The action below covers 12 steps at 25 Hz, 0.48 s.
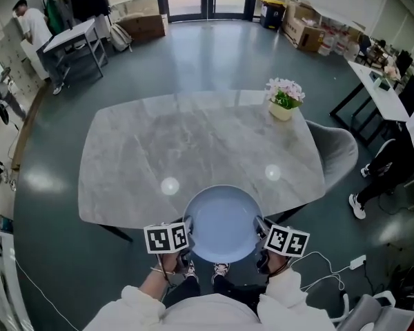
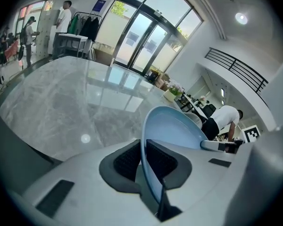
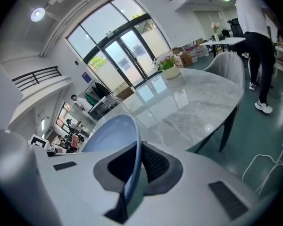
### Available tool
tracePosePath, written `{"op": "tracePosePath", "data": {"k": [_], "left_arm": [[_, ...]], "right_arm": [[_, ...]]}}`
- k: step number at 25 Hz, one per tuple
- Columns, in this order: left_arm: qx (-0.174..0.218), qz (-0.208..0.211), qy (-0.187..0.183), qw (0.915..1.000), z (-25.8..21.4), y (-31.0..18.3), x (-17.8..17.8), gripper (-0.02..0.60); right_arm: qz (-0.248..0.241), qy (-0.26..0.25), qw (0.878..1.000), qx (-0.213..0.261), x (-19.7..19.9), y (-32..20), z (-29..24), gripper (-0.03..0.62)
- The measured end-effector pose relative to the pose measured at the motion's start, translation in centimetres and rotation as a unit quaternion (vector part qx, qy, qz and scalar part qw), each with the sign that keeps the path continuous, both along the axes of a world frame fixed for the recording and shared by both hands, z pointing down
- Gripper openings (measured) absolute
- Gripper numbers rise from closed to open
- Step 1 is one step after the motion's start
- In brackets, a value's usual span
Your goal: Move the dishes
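We hold our left gripper point(image 1: 187, 232) and right gripper point(image 1: 261, 232) near us, angled down, each clamped on the plate point(image 1: 223, 219) rim.

The right gripper point(image 3: 134, 163) clamps a pale blue plate point(image 3: 108, 135) beside the marble table point(image 3: 193, 102).

The round pale-blue plate point(image 1: 223, 224) is hanging over the near edge of the grey marble desk point(image 1: 145, 150), the left gripper point(image 1: 187, 234) clamping its left rim and the right gripper point(image 1: 260, 230) its right rim. A potted pink flower plant point(image 1: 283, 101) is standing at the desk's far right corner, and a grey chair point(image 1: 337, 150) is sitting just beside the desk's right side.
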State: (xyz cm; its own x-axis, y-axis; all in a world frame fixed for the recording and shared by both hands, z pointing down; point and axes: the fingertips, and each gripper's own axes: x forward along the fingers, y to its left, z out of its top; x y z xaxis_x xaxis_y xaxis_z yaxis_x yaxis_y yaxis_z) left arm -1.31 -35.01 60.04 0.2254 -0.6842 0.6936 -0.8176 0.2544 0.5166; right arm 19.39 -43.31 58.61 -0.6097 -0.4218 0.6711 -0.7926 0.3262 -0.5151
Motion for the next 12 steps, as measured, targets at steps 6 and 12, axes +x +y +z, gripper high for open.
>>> {"op": "tracePosePath", "data": {"k": [6,12], "left_arm": [[0.007,0.029,-0.018,0.9994,0.0,-2.1,-0.3,0.028],[0.001,0.035,-0.012,0.9993,2.0,-4.6,-0.5,0.028]], "right_arm": [[-0.005,0.006,1.0,0.009,0.0,-1.0,-0.2,0.074],[-0.007,0.014,1.0,0.007,-0.3,-3.5,1.7,0.074]]}}
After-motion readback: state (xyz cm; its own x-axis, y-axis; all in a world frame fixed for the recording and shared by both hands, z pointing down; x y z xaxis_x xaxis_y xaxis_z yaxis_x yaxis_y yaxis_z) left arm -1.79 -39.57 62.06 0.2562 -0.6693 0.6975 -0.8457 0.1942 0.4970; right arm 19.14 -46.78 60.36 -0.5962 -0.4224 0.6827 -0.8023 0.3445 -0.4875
